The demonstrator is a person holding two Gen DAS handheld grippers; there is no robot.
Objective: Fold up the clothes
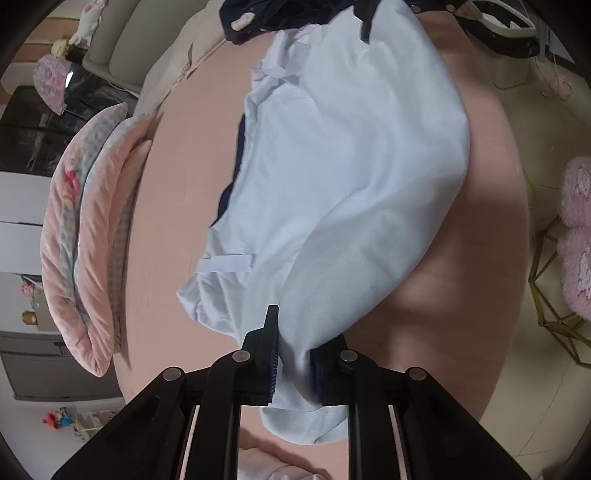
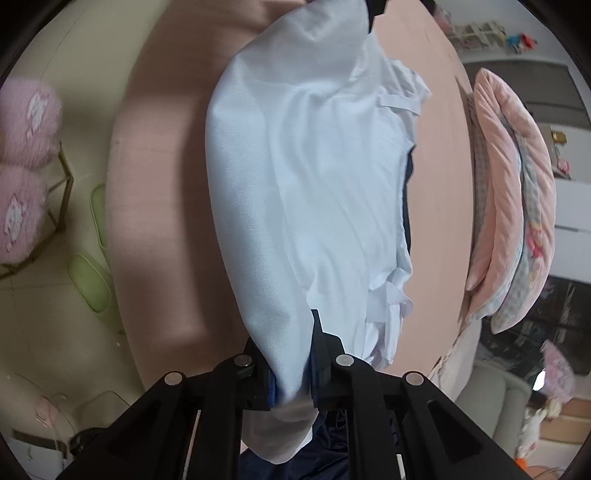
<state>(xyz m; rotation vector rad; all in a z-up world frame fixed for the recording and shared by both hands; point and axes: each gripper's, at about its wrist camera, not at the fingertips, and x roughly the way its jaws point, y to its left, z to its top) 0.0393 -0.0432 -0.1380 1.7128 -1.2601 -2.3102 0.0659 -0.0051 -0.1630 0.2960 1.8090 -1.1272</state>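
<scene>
Left wrist view: your left gripper [image 1: 291, 363] is pinching one edge of the pale blue cotton garment w/ white tabs [image 1: 343, 177], cloth bunched btwn the pads. Right wrist view: your right gripper [image 2: 291, 384] is clamped on the opposite edge of the same garment [image 2: 310, 177]. Garment hangs stretched btwn both grippers above the round pink bench [image 1: 184, 184]. Folded pink quilted blanket [image 1: 85, 251] sits at the bench edge. Dark navy clothing [image 1: 280, 14] lies at the far side.
</scene>
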